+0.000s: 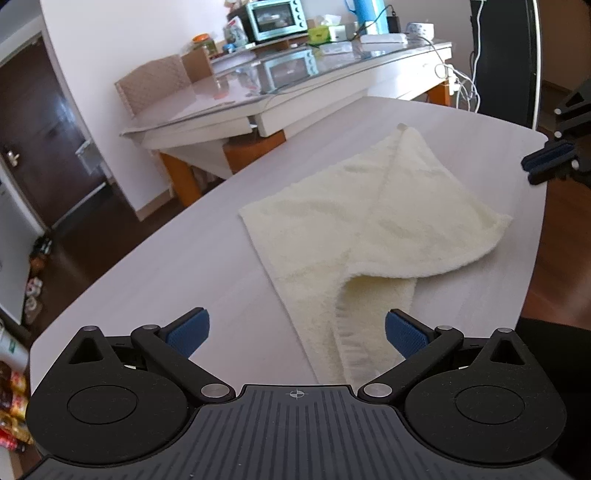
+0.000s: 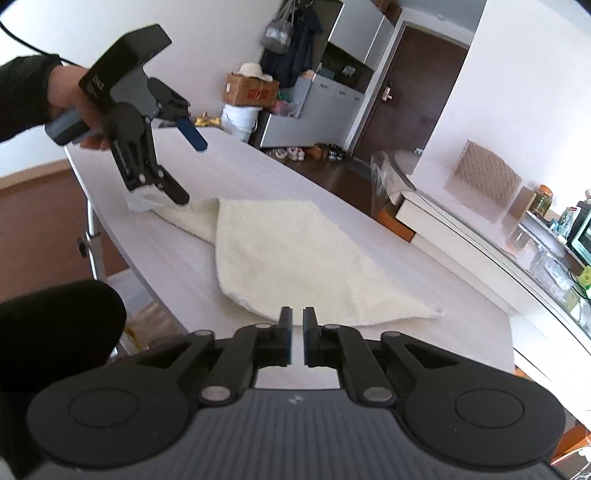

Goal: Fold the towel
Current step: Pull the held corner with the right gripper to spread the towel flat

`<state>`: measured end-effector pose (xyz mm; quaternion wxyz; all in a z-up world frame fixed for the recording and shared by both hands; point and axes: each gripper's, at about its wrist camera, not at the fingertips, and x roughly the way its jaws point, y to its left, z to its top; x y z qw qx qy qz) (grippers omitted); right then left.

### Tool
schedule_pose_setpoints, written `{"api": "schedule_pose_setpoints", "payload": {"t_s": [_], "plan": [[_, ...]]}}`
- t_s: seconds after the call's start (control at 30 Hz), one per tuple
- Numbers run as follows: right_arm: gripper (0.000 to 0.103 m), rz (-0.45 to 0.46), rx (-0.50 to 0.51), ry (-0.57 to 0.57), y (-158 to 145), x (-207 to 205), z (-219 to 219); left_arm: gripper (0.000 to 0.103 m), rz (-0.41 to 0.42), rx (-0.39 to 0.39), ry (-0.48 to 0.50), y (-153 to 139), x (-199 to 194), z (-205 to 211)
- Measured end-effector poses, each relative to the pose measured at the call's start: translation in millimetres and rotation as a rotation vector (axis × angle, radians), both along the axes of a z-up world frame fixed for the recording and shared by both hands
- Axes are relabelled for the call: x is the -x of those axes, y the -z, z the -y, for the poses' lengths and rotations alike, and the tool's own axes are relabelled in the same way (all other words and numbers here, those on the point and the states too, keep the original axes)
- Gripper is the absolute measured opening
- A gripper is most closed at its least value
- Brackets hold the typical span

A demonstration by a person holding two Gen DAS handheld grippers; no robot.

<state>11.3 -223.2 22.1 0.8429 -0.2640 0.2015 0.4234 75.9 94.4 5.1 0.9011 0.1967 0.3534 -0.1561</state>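
A cream towel [image 1: 388, 221] lies on the white table [image 1: 166, 258], one corner folded over diagonally into a rough triangle. My left gripper [image 1: 297, 332] is open wide just above the towel's near end, nothing between its blue pads. In the right wrist view a hand [image 2: 85, 122] holds that left gripper [image 2: 188, 168] over the towel's far left corner, clear of the cloth. My right gripper [image 2: 297, 328] has its jaws nearly together with a narrow slit and nothing in it, just short of the towel [image 2: 288, 258] edge. It also shows as the right gripper [image 1: 546, 162] at the table's right edge.
A glass-topped table [image 1: 295, 85] with a toaster oven [image 1: 277, 18] and clutter stands beyond the white table, a padded chair [image 1: 155, 85] beside it. Cables [image 1: 461, 85] hang at its right end. A dark sleeve [image 2: 55, 332] sits by the near left table edge.
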Motion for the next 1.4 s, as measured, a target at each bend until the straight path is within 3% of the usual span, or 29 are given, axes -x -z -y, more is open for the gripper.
{"api": "schedule_pose_setpoints", "payload": {"t_s": [0.17, 0.33, 0.43, 0.5, 0.67, 0.8, 1.07, 1.3, 1.4], "plan": [[0.023, 0.099, 0.114, -0.103, 13.1, 14.6, -24.4, 0.103, 0.001, 0.001, 0.023, 0.5, 2.7, 8.1], [0.040, 0.214, 0.243, -0.188, 27.1, 13.9, -43.4, 0.103, -0.004, 0.002, 0.028, 0.4, 6.6, 4.1], [0.035, 0.227, 0.278, -0.224, 33.2, 7.3, -51.2, 0.103, -0.010, 0.014, -0.006, 0.9, 7.8, -5.8], [0.007, 0.213, 0.289, -0.234, 34.8, 2.8, -54.3, 0.103, -0.010, 0.019, -0.037, 0.2, 7.5, -13.5], [0.007, 0.213, 0.234, -0.217, 17.8, 6.2, -38.5, 0.103, 0.001, 0.020, -0.111, -4.4, 8.1, -31.1], [0.007, 0.217, 0.198, -0.125, 3.5, 14.2, -12.3, 0.103, -0.011, 0.018, -0.140, -2.2, 5.0, -35.3], [0.007, 0.160, 0.192, 0.067, 12.3, 7.9, 20.3, 0.103, -0.032, -0.016, -0.067, 11.2, 11.2, -10.1], [0.007, 0.149, 0.204, 0.078, 14.8, 10.0, 26.0, 0.103, -0.059, -0.005, -0.056, 18.9, 23.7, 3.8], [0.007, 0.143, 0.197, 0.088, 14.6, 12.7, 32.3, 0.103, -0.086, 0.046, -0.085, 20.5, 27.3, 1.2]]}}
